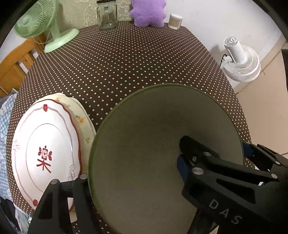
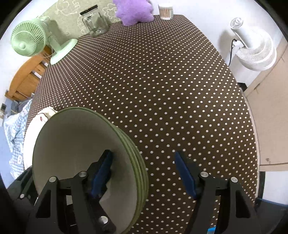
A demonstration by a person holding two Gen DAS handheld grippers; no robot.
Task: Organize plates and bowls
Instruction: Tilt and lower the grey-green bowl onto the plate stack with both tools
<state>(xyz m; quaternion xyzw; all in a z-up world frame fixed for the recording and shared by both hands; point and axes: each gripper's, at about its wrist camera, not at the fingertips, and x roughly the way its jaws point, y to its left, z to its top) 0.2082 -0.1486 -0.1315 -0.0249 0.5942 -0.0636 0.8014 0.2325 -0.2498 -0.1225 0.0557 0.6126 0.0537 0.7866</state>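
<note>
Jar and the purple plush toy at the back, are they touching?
Apart. The left wrist view shows a clear gap between the jar and the purple plush toy; the right wrist view shows that gap too.

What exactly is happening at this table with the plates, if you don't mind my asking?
A person is working two handheld grippers over a stack of green plates on the polka-dot table. The right gripper straddles the stack's right rim with its jaws open, one finger inside, one outside. The left gripper sits at the opposite rim; its grip is hidden. White patterned plates are stacked beside the green ones.
</note>
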